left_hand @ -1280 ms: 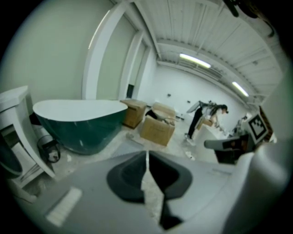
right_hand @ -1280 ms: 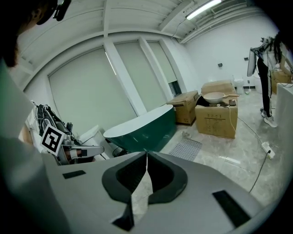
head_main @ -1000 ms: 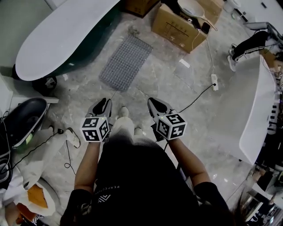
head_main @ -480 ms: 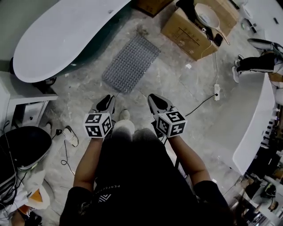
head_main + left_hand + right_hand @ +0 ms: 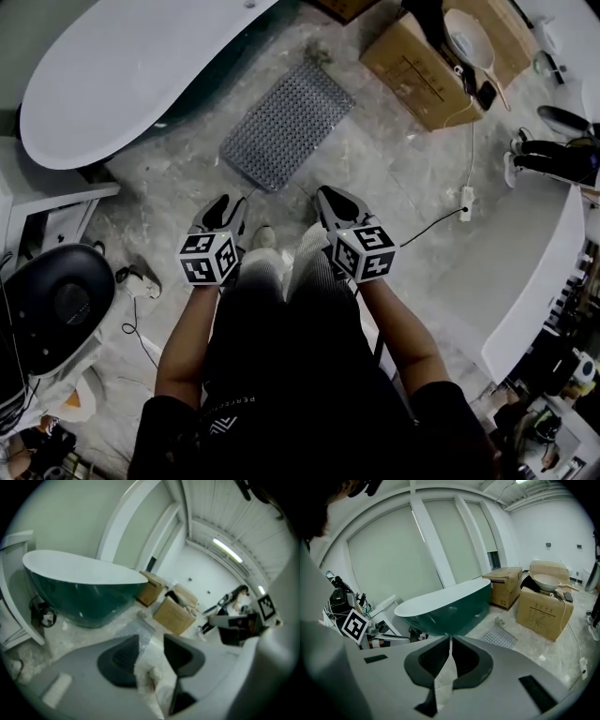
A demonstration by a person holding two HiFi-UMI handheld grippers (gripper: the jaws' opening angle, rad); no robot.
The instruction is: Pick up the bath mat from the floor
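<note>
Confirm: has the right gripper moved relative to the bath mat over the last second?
Yes. In the head view the right gripper has come forward, closer to the near edge of the bath mat, but is not over it yet.

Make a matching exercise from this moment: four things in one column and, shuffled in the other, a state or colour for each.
Things:
1. bath mat
2. bathtub
3. left gripper
4. right gripper

States:
A. jaws together
B. flat on the floor, untouched
C. jaws apart, empty
D. white on top, dark green outside

Pairs: 1-B, 2-D, 3-C, 4-A.

Note: the left gripper's jaws have just been opening, with nothing between them.
</note>
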